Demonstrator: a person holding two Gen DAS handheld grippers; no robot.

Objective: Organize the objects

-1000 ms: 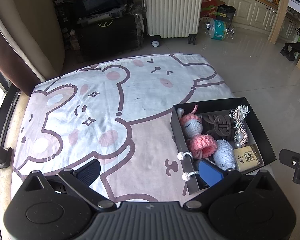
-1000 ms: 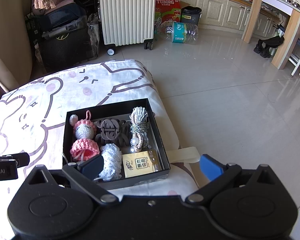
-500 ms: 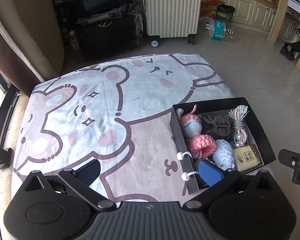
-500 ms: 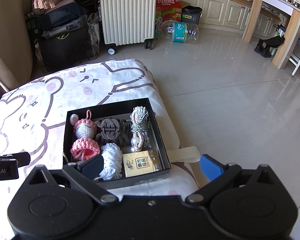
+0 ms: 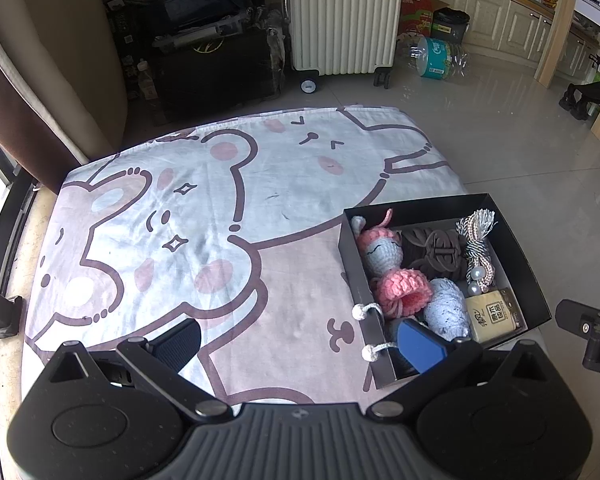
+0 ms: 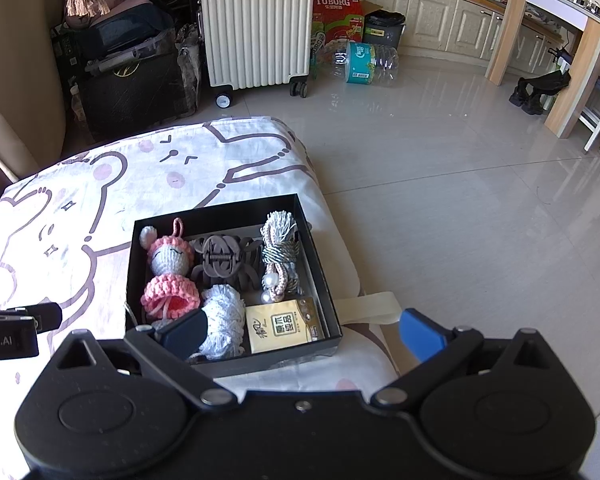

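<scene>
Black box [image 6: 318, 268] at the right edge of a cartoon-print blanket [image 5: 204, 220], holding a crocheted doll [image 6: 168, 258], pink crochet piece [image 6: 170, 294], white crochet piece [image 6: 224, 322], brown hair clip [image 6: 224, 260], tasselled cord [image 6: 280, 256] and tan packet [image 6: 282, 326]. All appear light; the yarn pieces soft and best pinched mid-body, the clip stiff. Left claw [image 5: 298, 346] and right claw [image 6: 304, 332] both gape wide, empty.
</scene>
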